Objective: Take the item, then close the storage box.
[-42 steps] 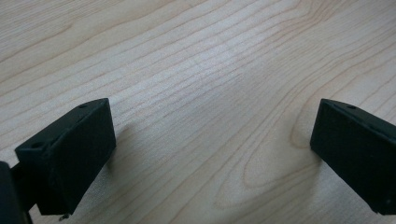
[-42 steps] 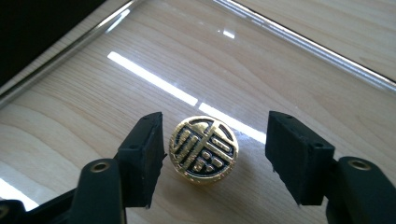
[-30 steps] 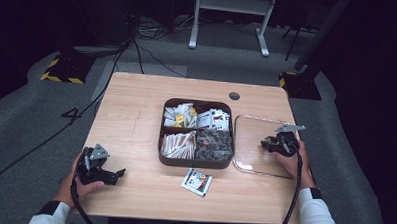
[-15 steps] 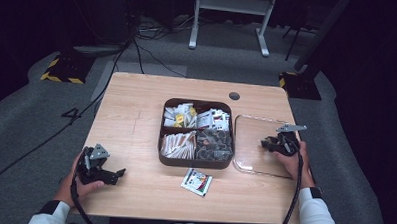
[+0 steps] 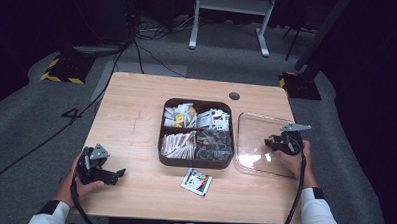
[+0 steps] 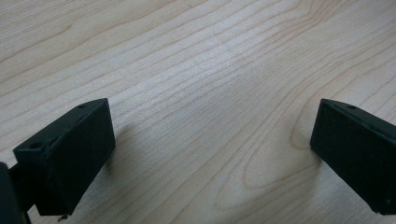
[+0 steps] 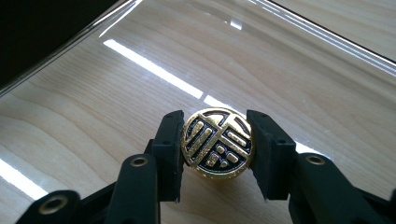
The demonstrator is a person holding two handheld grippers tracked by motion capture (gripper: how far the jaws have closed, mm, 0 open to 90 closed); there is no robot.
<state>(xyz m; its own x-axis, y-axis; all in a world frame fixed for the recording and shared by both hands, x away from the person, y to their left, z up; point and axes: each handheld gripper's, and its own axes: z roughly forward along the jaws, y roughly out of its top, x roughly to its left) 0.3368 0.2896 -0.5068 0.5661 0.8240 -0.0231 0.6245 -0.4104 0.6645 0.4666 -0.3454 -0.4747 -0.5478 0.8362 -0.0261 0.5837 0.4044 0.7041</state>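
Note:
A clear square lid [image 5: 258, 136] lies flat on the table, right of the dark box. In its middle stands a round gold and black knob [image 7: 217, 142], and my right gripper [image 7: 217, 149] is shut on that knob, one pad on each side. In the high view the right gripper [image 5: 274, 143] lies over the lid, held by a hand from the right. My left gripper [image 5: 115, 174] rests on the table near the front left corner, jaws wide apart over bare wood [image 6: 205, 116] with nothing between them.
A dark square box [image 5: 197, 133] with four compartments of packets sits mid-table. One loose packet [image 5: 196, 182] lies in front of it. A round grommet [image 5: 234, 96] is set in the far table edge. Cables and stand legs cross the floor behind.

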